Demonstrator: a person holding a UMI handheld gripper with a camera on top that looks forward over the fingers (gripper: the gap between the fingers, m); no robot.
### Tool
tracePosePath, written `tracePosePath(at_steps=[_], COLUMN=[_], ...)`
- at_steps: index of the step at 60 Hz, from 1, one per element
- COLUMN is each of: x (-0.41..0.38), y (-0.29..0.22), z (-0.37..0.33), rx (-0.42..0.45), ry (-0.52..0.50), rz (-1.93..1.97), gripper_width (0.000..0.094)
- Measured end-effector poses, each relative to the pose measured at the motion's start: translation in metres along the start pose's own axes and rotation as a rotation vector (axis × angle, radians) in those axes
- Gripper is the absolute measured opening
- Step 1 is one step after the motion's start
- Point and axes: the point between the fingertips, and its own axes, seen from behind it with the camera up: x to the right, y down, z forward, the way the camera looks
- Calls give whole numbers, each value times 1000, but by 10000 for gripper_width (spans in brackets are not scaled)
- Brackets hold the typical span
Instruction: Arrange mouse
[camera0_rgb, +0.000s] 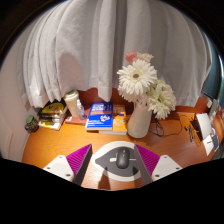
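Observation:
A dark computer mouse (123, 157) lies on a grey and white mouse pad (101, 158) on the orange-brown desk (55, 142). My gripper (113, 152) is open, its two magenta-padded fingers (80, 160) standing to either side of the pad. The mouse rests on the pad between the fingers, nearer the right one, with a gap on each side. Neither finger touches it.
Beyond the mouse stands a white vase (139, 122) of white daisies (138, 78). A blue book (100, 115) lies left of the vase, with a white jar (73, 104) and small items (48, 116) further left. Cables and white objects (205, 130) sit at the right. White curtains (90, 50) hang behind.

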Motion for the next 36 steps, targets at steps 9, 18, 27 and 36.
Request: tracePosePath(at_steps=[9,18,27,36], x=[-10,-18,-23,-27], y=[-23,-25,-22,-21], z=[-32,-46,-49,-51], rx=[69,83,72,67], ry=[-9,-14,-18,-21], rz=[15,3,-15,-13], gripper_width=[847,847,847,847])
